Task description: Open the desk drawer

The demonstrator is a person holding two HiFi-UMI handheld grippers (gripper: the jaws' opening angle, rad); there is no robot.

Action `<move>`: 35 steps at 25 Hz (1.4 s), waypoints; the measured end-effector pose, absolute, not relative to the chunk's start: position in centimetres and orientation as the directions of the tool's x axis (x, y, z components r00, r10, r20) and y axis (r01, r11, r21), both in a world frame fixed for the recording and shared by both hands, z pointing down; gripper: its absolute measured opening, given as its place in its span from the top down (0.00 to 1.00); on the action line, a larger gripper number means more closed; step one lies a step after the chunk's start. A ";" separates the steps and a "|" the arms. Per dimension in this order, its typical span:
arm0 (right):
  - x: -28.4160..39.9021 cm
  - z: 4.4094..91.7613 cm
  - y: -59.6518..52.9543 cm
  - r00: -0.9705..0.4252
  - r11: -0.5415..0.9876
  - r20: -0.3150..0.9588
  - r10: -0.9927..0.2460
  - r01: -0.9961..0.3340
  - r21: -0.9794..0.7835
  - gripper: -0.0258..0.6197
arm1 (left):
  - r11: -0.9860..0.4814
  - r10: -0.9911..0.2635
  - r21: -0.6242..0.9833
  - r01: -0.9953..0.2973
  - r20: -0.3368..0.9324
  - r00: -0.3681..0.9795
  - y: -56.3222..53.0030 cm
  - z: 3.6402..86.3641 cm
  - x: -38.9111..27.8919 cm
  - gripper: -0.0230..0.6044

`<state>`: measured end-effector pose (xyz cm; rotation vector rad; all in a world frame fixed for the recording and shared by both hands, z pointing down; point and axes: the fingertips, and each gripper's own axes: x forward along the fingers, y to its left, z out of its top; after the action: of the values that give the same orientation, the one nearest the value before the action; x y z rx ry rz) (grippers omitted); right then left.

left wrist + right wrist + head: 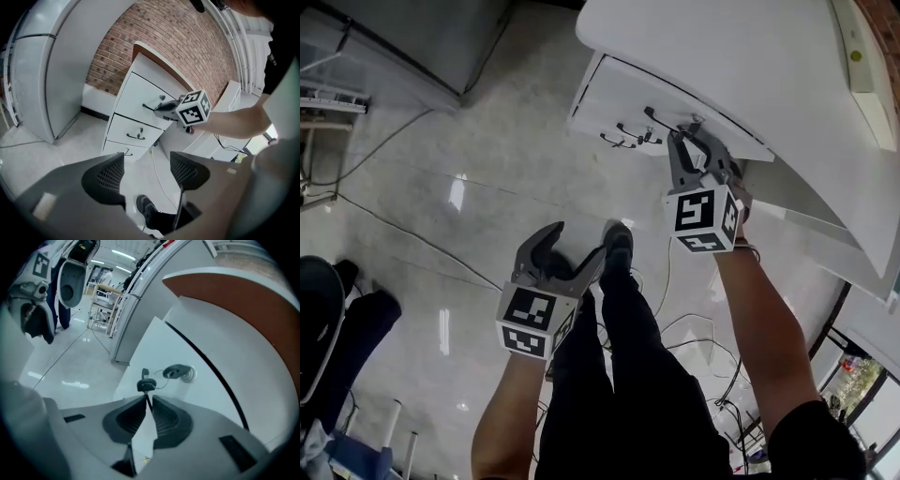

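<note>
The white desk [722, 56] stands on a pale floor [441, 187], and its top drawer [140, 91] heads a stack of three. The right gripper [149, 404] is clamped nearly closed on that drawer's thin black handle [149, 108], just below a key [177, 372]. The left gripper [146, 171] hangs wide apart and empty over the floor.

Red brick wall [154, 42] behind. Tall grey cabinet [42, 79] at left, on glossy pale floor [441, 187]. Thin cable [159, 178] trailing across floor. Black shoe [617, 239].
</note>
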<state>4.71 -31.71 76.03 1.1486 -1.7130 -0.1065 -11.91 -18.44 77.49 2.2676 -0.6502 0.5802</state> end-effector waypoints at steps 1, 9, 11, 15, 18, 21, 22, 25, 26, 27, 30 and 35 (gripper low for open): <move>4.4 76.0 -31.1 -0.025 0.538 0.688 -0.725 -0.644 0.544 0.89 | -0.629 -0.291 0.495 -0.599 0.565 0.772 -18.9 77.3 -12.1 0.47; 2.3 75.6 -27.5 -0.023 0.486 0.677 -0.735 -0.715 0.503 0.89 | -0.611 -0.338 0.489 -0.622 0.550 0.764 -21.1 76.4 -12.5 0.47; 2.0 75.6 -27.1 -0.024 0.480 0.678 -0.735 -0.725 0.494 0.89 | -0.607 -0.338 0.492 -0.624 0.551 0.763 -21.3 76.6 -12.4 0.47; 1.6 75.6 -26.5 -0.045 0.502 0.691 -0.721 -0.721 0.477 0.89 | -0.617 -0.336 0.480 -0.624 0.557 0.759 -21.8 76.8 -12.1 0.47; 1.4 75.9 -25.8 -0.060 0.521 0.704 -0.708 -0.717 0.463 0.89 | -0.647 -0.326 0.449 -0.616 0.567 0.756 -22.2 76.8 -11.5 0.47; 0.7 76.4 -24.9 -0.080 0.541 0.721 -0.688 -0.719 0.436 0.90 | -0.663 -0.333 0.428 -0.615 0.567 0.754 -23.0 76.5 -11.3 0.47; 0.4 76.6 -24.5 -0.084 0.548 0.726 -0.682 -0.716 0.432 0.90 | -0.666 -0.339 0.421 -0.616 0.564 0.753 -23.3 76.3 -11.2 0.47; -0.3 77.0 -23.5 -0.077 0.556 0.729 -0.680 -0.702 0.445 0.90 | -0.682 -0.350 0.409 -0.606 0.545 0.762 -24.2 75.6 -10.7 0.47; -0.4 77.1 -23.3 -0.073 0.551 0.726 -0.684 -0.704 0.448 0.90 | -0.691 -0.351 0.404 -0.600 0.538 0.766 -24.5 75.4 -10.5 0.47; -0.6 77.2 -23.1 -0.069 0.545 0.722 -0.688 -0.707 0.451 0.90 | -0.699 -0.352 0.397 -0.595 0.534 0.769 -24.8 75.3 -10.4 0.47; -1.0 77.5 -22.7 -0.057 0.523 0.709 -0.703 -0.717 0.461 0.91 | -0.705 -0.358 0.389 -0.593 0.527 0.771 -25.6 75.2 -10.4 0.47; -2.0 78.5 -21.5 -0.049 0.522 0.697 -0.716 -0.700 0.487 0.91 | -0.699 -0.358 0.400 -0.592 0.522 0.775 -25.4 75.6 -10.6 0.47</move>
<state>-1.98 -21.52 78.46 1.1895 -1.7621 -0.0193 -10.60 -25.43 75.56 2.4042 -0.7077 0.5535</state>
